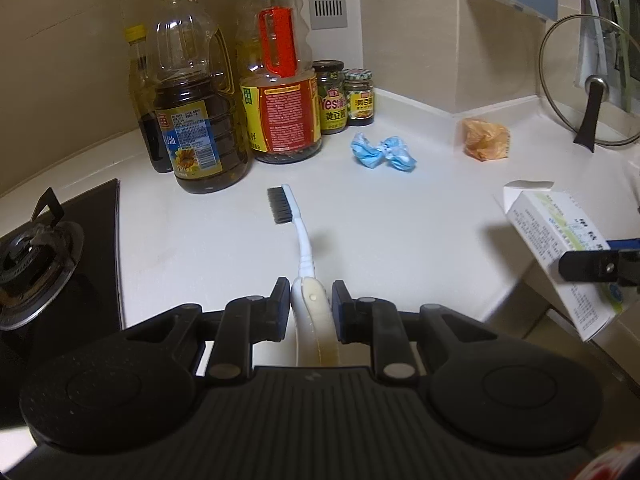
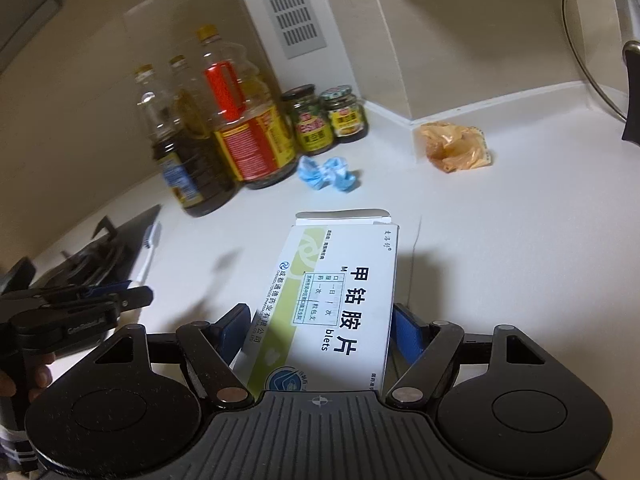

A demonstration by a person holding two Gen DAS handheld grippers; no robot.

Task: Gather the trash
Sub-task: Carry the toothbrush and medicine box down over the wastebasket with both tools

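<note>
The left gripper (image 1: 310, 300) is clamping a toothbrush (image 1: 298, 236) pointing up-frame, the right gripper (image 2: 320, 328) is pinching a medicine box (image 2: 332, 300), while blue wrapper (image 1: 382, 152) and orange bag (image 1: 486, 139) are lying beyond, upper centre-right.

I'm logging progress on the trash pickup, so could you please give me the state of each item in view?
left gripper: shut on toothbrush
toothbrush: held by its handle, bristles pointing forward
right gripper: shut on medicine box
medicine box: held, top flap open
blue crumpled mask: lying loose on counter
orange plastic bag: crumpled, lying by the wall
two jars: lids on, upright
oil bottles: capped, upright, partly full
</note>
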